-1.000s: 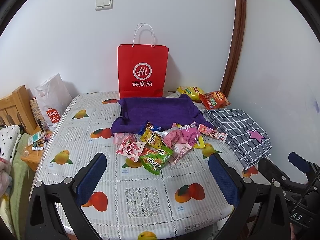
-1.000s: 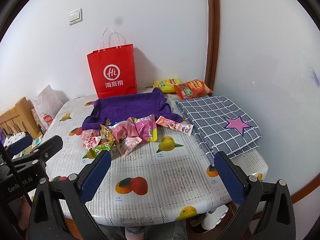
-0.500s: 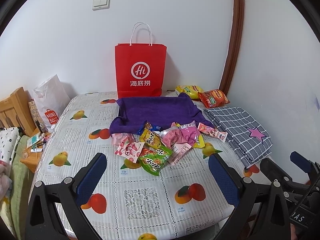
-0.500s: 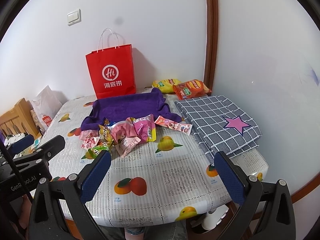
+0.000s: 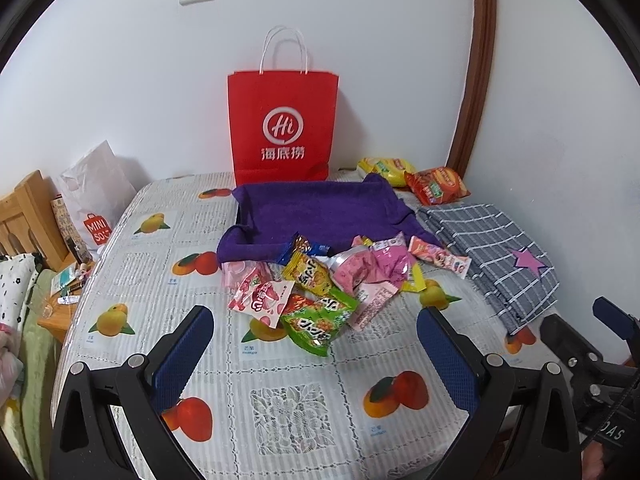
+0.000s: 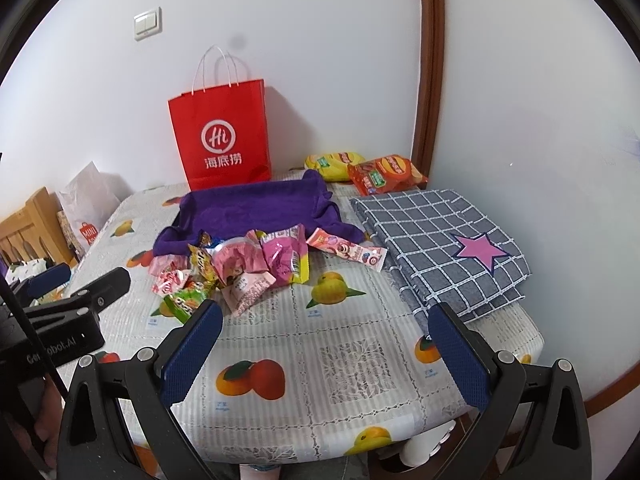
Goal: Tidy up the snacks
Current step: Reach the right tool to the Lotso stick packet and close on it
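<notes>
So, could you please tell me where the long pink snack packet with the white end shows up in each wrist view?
Left wrist: the pink snack packet lies right of centre, at the pile's right end, reaching toward the checked cloth.
Right wrist: the packet lies near the centre, between the purple towel and the cloth.
Shared landmark: the red paper bag behind the towel.

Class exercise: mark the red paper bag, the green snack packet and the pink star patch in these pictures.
red paper bag (image 5: 283, 128), left wrist view, on the white logo on its front.
green snack packet (image 5: 318, 322), left wrist view, middle of the wrapper.
pink star patch (image 6: 479, 251), right wrist view, centre of the star.
</notes>
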